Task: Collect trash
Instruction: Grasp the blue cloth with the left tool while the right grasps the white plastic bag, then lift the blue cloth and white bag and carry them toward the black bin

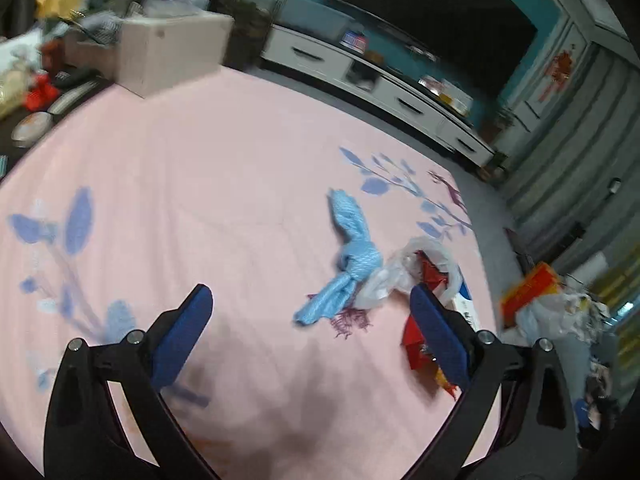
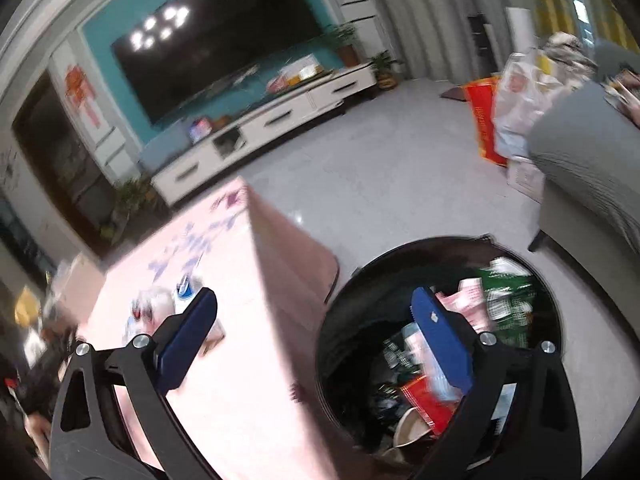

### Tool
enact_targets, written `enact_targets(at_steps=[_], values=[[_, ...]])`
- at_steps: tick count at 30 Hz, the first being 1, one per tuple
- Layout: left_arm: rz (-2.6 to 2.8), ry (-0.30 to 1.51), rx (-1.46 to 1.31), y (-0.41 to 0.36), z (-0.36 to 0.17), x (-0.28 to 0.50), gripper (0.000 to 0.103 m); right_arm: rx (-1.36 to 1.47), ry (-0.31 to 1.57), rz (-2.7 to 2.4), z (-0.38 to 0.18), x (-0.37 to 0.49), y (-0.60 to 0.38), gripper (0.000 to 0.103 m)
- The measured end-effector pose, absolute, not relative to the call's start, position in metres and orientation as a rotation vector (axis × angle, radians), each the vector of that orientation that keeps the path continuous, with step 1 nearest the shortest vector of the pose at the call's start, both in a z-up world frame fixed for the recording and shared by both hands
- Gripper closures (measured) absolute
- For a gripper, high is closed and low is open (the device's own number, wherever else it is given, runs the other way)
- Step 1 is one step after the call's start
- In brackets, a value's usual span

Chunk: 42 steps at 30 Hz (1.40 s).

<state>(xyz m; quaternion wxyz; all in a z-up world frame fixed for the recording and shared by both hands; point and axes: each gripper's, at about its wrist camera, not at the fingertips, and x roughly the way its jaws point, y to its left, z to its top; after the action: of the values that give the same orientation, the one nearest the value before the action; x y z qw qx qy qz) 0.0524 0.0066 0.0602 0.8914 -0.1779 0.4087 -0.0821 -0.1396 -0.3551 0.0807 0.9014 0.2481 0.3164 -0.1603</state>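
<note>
In the left wrist view my left gripper (image 1: 312,300) is open and empty above the pink tablecloth (image 1: 200,168). A knotted light-blue cloth (image 1: 352,256) lies just ahead of it. A clear plastic bag (image 1: 404,268) and red wrappers (image 1: 416,340) lie by my right finger, with a white-blue box (image 1: 466,304) behind. In the right wrist view my right gripper (image 2: 314,300) is open and empty, over the table corner and a black trash bin (image 2: 352,320) on the floor. The bin holds red, pink and green wrappers (image 2: 500,300).
A cardboard box (image 1: 168,48) and clutter stand at the table's far left. A white TV cabinet (image 1: 380,84) runs along the far wall. A grey sofa (image 2: 592,152) and bags (image 2: 516,92) stand beside the bin. Small trash (image 2: 160,304) lies on the table.
</note>
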Motion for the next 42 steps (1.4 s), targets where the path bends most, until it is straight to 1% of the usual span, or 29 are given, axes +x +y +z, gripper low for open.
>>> enact_targets(at_steps=[2, 4, 5, 6, 7, 9, 13, 17, 19, 21, 23, 24, 25, 27, 30, 35, 37, 38, 39, 41, 42], values=[[-0.192, 0.842, -0.363, 0.005, 0.057, 0.061, 0.008, 0.501, 0.691, -0.292, 0.079, -0.125, -0.341, 0.007], [-0.209, 0.860, -0.367, 0.005, 0.049, 0.071, 0.018, 0.486, 0.710, -0.241, 0.082, -0.109, -0.327, 0.007], [-0.224, 0.876, -0.384, 0.005, 0.045, 0.077, 0.027, 0.479, 0.707, -0.210, 0.085, -0.098, -0.317, 0.007], [-0.234, 0.888, -0.398, 0.004, 0.041, 0.081, 0.035, 0.471, 0.709, -0.182, 0.088, -0.085, -0.308, 0.011], [-0.252, 0.908, -0.424, 0.004, 0.036, 0.088, 0.037, 0.461, 0.729, -0.153, 0.090, -0.069, -0.297, 0.017], [-0.278, 0.937, -0.449, 0.002, 0.028, 0.100, 0.047, 0.438, 0.772, -0.087, 0.089, -0.040, -0.277, 0.025], [-0.341, 0.928, -0.417, -0.008, 0.023, 0.112, 0.047, 0.386, 0.858, 0.029, 0.077, 0.025, -0.233, 0.027], [-0.402, 0.964, -0.478, -0.010, 0.011, 0.118, 0.047, 0.343, 0.947, 0.076, 0.052, 0.075, -0.198, 0.028], [-0.405, 0.984, -0.496, -0.009, 0.008, 0.119, 0.047, 0.302, 0.976, 0.061, 0.042, 0.086, -0.188, 0.031], [-0.406, 0.966, -0.520, -0.005, 0.009, 0.118, 0.047, 0.287, 1.008, 0.058, 0.030, 0.091, -0.180, 0.036], [-0.404, 0.964, -0.524, -0.003, 0.010, 0.121, 0.047, 0.241, 1.023, 0.059, 0.022, 0.094, -0.174, 0.047], [-0.404, 0.964, -0.522, -0.003, 0.010, 0.121, 0.047, 0.212, 1.024, 0.054, 0.020, 0.094, -0.171, 0.060], [-0.403, 0.964, -0.524, -0.002, 0.009, 0.121, 0.047, 0.194, 1.019, 0.055, 0.019, 0.094, -0.170, 0.071], [-0.399, 0.971, -0.538, 0.001, 0.008, 0.122, 0.047, 0.196, 1.002, 0.062, 0.025, 0.088, -0.172, 0.078], [-0.410, 0.979, -0.537, -0.003, 0.006, 0.121, 0.047, 0.247, 0.936, 0.078, 0.050, 0.070, -0.184, 0.079], [-0.416, 0.985, -0.425, -0.025, 0.004, 0.124, 0.047, 0.276, 0.776, 0.060, 0.103, 0.016, -0.212, 0.079], [-0.424, 0.985, -0.375, -0.032, 0.002, 0.123, 0.055, 0.282, 0.727, 0.033, 0.115, -0.005, -0.221, 0.079], [-0.418, 0.977, -0.360, -0.033, 0.002, 0.122, 0.060, 0.294, 0.703, 0.020, 0.119, -0.018, -0.227, 0.079], [-0.412, 0.973, -0.353, -0.033, 0.001, 0.122, 0.064, 0.304, 0.692, 0.013, 0.121, -0.025, -0.230, 0.079], [-0.406, 0.968, -0.352, -0.031, 0.000, 0.122, 0.069, 0.321, 0.678, -0.003, 0.121, -0.039, -0.236, 0.079], [-0.414, 0.967, -0.360, -0.030, -0.001, 0.122, 0.074, 0.325, 0.677, -0.011, 0.119, -0.043, -0.239, 0.079]])
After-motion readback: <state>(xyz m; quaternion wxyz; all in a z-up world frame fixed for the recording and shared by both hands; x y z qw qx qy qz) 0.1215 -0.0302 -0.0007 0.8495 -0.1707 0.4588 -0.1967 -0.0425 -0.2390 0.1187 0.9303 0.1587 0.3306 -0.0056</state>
